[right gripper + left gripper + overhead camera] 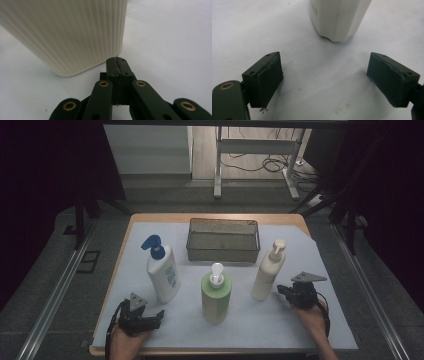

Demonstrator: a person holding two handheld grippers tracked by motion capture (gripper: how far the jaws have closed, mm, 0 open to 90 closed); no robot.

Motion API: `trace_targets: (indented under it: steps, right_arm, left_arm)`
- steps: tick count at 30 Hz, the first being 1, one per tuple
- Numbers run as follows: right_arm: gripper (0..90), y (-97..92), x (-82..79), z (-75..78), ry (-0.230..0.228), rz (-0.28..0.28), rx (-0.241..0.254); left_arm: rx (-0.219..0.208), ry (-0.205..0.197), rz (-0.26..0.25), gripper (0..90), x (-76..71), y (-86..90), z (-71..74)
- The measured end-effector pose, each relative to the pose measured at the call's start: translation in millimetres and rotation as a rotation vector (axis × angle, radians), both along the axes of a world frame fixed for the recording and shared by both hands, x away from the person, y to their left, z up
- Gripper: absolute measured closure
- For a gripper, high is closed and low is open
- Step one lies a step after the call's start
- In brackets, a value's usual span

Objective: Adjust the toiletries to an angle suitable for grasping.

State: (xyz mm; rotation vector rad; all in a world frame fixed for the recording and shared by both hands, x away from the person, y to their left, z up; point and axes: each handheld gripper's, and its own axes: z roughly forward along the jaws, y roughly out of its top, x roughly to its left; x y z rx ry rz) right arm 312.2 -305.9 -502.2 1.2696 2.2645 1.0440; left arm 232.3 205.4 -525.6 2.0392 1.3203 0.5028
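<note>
Three pump bottles stand on the white sheet: a white one with a blue pump (pixel 162 270) at the left, a green one (pixel 216 295) in the middle, and a cream ribbed one (pixel 268 272) at the right. My left gripper (pixel 159 314) rests low at the front left. Its jaws stand wide open with nothing between them (pixel 324 72), and the white bottle's base (pixel 339 20) lies ahead of them. My right gripper (pixel 282 291) is shut, pads together and holding nothing (pixel 117 60). Its tips sit just short of the cream bottle's lower corner (pixel 75 37).
A dark wire mesh basket (pixel 223 252) stands at the back centre of the table, behind the bottles. The white sheet (pixel 260 325) covers the wooden tabletop almost to its edges. Dark floor, metal rails and a desk frame lie beyond.
</note>
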Motion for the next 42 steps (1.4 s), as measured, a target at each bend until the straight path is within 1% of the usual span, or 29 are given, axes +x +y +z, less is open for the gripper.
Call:
trace_targets:
  steps: [5, 8, 9, 10, 11, 13, 19, 23, 29, 30, 37, 38, 42]
  right_arm:
    - [90.0, 3.6, 6.6, -1.6, -0.002, -0.006, -0.009]
    - [90.0, 6.2, 10.4, -2.9, 0.008, -0.003, -0.004]
    - [90.0, 8.6, 12.4, -3.6, 0.008, 0.001, -0.007]
    - [90.0, 9.7, 12.9, -3.7, 0.005, -0.004, -0.024]
    - [90.0, 9.9, 13.7, -4.1, 0.006, -0.007, -0.024]
    - [90.0, 9.3, 15.2, -5.0, 0.010, -0.012, -0.016]
    - [90.0, 11.8, 18.8, -5.5, 0.010, -0.015, -0.020]
    - [90.0, 17.6, 24.8, -6.2, 0.009, -0.009, -0.019]
    - [90.0, 23.3, 29.2, -7.4, 0.009, -0.001, -0.020]
    - [90.0, 24.7, 30.7, -7.4, 0.016, -0.002, -0.014]
    - [90.0, 27.0, 31.9, -8.9, 0.022, 0.005, -0.016]
    - [89.9, 25.7, 31.4, -8.4, 0.023, 0.010, -0.004]
    - [89.9, 24.5, 27.0, -5.3, 0.011, 0.015, -0.006]
  left_arm:
    - [0.000, 0.000, 0.000, 12.9, -0.1, 0.0, 0.0]
    - [0.000, 0.000, 0.000, 12.9, 0.0, 0.0, 0.0]
    - [0.000, 0.000, 0.000, 12.9, 0.0, 0.0, 0.0]
    - [0.000, 0.000, 0.000, 12.9, -0.1, 0.0, 0.0]
    - [0.000, 0.000, 0.000, 12.9, -0.1, 0.0, 0.0]
    - [0.000, 0.000, 0.000, 12.9, 0.0, 0.0, 0.0]
    - [0.000, 0.000, 0.000, 12.9, 0.0, 0.0, 0.0]
    - [0.000, 0.000, 0.000, 12.9, 0.0, 0.0, -0.1]
    - [0.000, -0.001, 0.000, 12.9, 0.0, 0.0, 0.0]
    - [0.000, -0.001, 0.000, 12.9, -0.1, 0.0, -0.1]
    - [0.000, 0.000, 0.000, 12.9, 0.0, 0.0, 0.0]
    - [0.000, -0.001, 0.000, 12.9, -0.1, -0.1, 0.0]
    - [0.000, -0.001, 0.000, 13.0, -0.2, 0.0, -0.1]
